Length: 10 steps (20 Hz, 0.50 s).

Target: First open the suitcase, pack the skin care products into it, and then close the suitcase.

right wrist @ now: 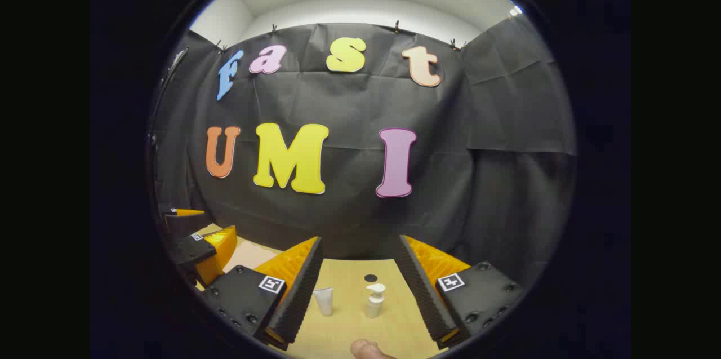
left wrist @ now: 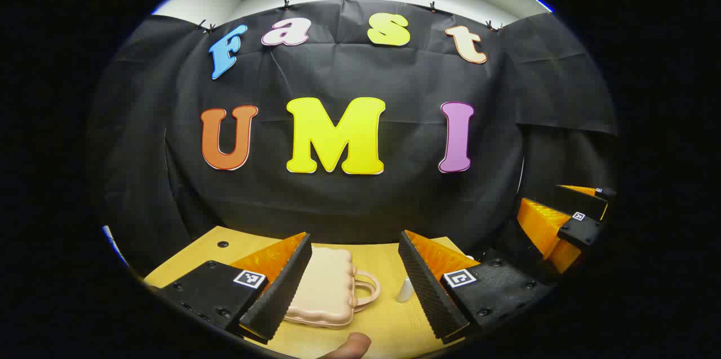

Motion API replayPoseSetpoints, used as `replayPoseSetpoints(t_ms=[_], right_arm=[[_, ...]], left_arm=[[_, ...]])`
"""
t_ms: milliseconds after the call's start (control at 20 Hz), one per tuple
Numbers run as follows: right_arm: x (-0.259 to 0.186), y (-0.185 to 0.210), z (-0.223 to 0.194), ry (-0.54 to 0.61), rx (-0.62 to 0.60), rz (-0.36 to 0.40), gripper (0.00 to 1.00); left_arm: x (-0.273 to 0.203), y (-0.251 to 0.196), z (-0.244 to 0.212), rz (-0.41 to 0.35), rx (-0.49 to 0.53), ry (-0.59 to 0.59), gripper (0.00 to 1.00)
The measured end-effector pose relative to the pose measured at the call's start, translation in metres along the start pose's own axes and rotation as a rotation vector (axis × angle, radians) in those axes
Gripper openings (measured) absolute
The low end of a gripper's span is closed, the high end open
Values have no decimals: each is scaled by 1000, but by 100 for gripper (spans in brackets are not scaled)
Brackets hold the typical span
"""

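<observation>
Light wooden counter (left wrist: pixel 383 255) set against the black cloth wall. In the left gripper view, a closed pale pink suitcase (left wrist: pixel 324 288) lies flat at 6 o'clock, its handle (left wrist: pixel 366 290) toward 3 o'clock; a small white tube (left wrist: pixel 404 290) stands well apart on that side. In the right gripper view, the white tube (right wrist: pixel 324 300) and a white pump bottle (right wrist: pixel 374 300) stand upright side by side, apart, with a dark round hole (right wrist: pixel 370 278) in the counter at 12 o'clock of the bottle.

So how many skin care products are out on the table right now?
2 that I can see: a small tube standing on the left and a pump bottle to its right, both on the wooden table ahead of the right claw. Others may be hidden.
</observation>
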State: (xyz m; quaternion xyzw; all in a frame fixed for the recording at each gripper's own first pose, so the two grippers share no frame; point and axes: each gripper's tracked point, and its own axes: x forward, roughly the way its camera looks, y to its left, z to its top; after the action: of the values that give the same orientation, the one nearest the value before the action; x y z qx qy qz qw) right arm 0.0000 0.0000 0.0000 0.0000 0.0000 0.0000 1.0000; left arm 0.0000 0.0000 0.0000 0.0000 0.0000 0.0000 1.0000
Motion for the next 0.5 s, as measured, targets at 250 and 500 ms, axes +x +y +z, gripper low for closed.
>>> replayPoseSetpoints(t_ms=[250,500], right_arm=[[1,-5,10,-51,-27,-7,80],[-1,-5,12,-60,-45,2,80]], left_arm=[[4,-4,-2,1,-2,3,98],[3,-13,-1,-25,-10,4,99]])
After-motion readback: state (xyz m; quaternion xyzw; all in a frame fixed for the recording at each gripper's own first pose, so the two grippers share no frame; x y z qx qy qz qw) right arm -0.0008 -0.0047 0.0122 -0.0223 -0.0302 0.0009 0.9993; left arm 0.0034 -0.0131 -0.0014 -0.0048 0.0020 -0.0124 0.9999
